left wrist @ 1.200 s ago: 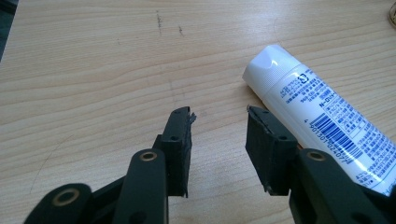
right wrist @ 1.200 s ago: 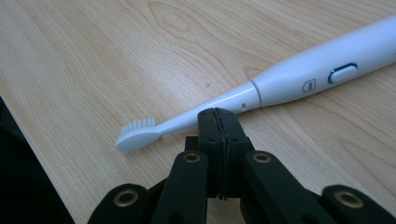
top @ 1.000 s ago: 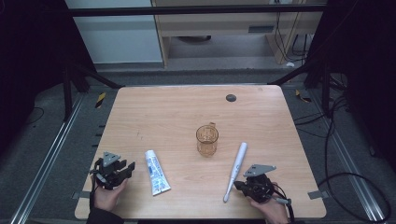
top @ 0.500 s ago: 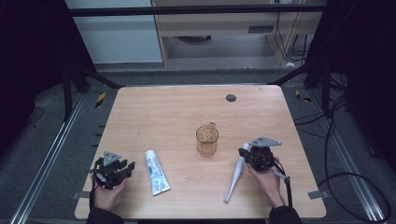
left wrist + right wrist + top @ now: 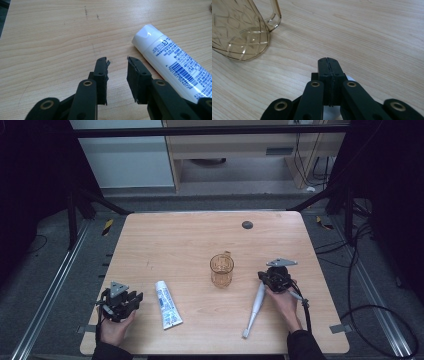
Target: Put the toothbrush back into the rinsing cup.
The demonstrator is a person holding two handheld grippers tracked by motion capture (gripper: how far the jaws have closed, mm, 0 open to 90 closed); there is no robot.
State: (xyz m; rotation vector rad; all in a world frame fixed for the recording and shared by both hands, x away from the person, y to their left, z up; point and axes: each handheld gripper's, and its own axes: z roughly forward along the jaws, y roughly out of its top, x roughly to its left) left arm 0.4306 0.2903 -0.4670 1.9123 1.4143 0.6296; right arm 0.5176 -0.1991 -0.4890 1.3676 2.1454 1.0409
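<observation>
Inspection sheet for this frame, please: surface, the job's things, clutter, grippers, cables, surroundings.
Surface: light wooden table, faint scuffs, a dark round spot near the far edge.
Job's things: white wand-like tool lying flat, its upper end under the right gripper; amber glass mug upright at centre; white tube lying flat.
Clutter: nothing seen.
Grippers: right shut, nothing between its fingers; left gripper part open beside the tube, jaws just been closing, gap empty.
Cables: one trails from the right gripper; more on the floor at right.
Surroundings: dark frame, metal rails, cabinets behind.

Wooden table [image 5: 165, 240] with amber cup [image 5: 221, 269], toothpaste tube [image 5: 167, 304], white electric toothbrush [image 5: 254, 309].
</observation>
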